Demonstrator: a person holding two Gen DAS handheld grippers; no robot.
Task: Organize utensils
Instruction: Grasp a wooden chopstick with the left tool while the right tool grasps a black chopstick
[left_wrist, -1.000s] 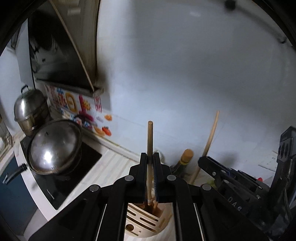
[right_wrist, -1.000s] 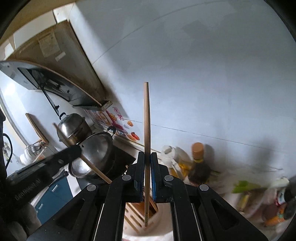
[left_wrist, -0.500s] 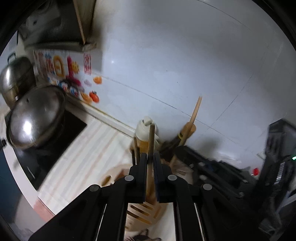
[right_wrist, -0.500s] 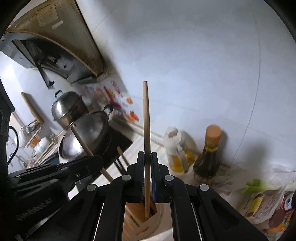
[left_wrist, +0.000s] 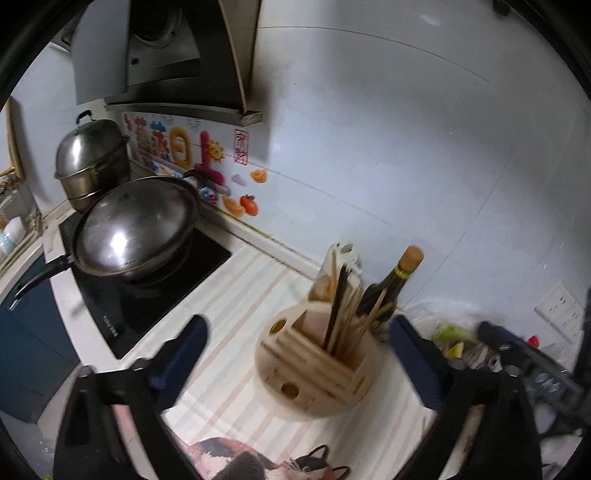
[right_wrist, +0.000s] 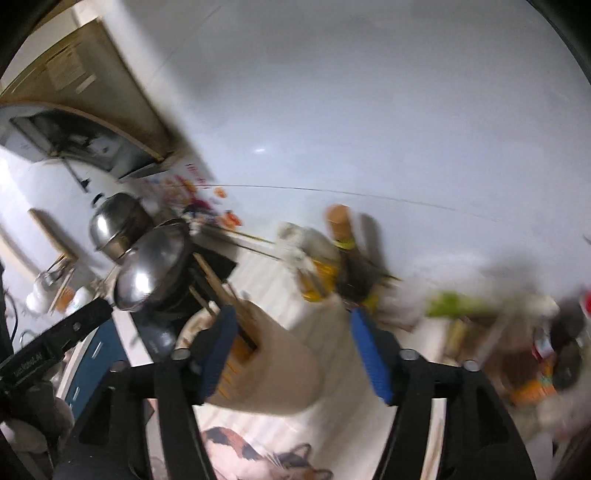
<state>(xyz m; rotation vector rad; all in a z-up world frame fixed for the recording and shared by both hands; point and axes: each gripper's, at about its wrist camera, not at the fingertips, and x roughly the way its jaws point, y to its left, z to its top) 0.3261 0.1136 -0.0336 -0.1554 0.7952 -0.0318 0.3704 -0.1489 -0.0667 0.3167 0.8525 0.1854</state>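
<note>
1. Pale striped surface (left_wrist: 236, 295) runs along a white tiled wall (left_wrist: 406, 147), with a cat-print mat (left_wrist: 258, 463) at 6 o'clock in the left wrist view.
2. Nearest the left camera, the left hand-held gripper (left_wrist: 299, 338) stands with its dark blue pads wide apart and grips nothing.
3. Between those pads, resting on the surface, sits a round wooden utensil holder (left_wrist: 314, 369) with slots and holes in its top.
4. Chopsticks (left_wrist: 343, 314), some pale and some dark, stand bunched in the holder's back compartment and lean toward 1 o'clock.
5. Right hand-held gripper (right_wrist: 291, 315) is likewise spread wide and holds nothing; its view is motion-blurred.
6. In the right wrist view the holder lies low between the blue pads, closer to the left one, with chopsticks slanting toward 11 o'clock.
7. Just behind the holder stand a pale oil bottle (left_wrist: 341, 264) and a dark sauce bottle (left_wrist: 393, 286) with a tan cap.
8. At 9 o'clock a lidded steel wok (left_wrist: 136, 229) sits on a black cooktop (left_wrist: 147, 295).
9. Beyond it at 10 o'clock is a tall steel pot (left_wrist: 90, 158), under a range hood (left_wrist: 159, 55).
10. Colourful stickers (left_wrist: 192, 155) mark the wall behind the wok.
</note>
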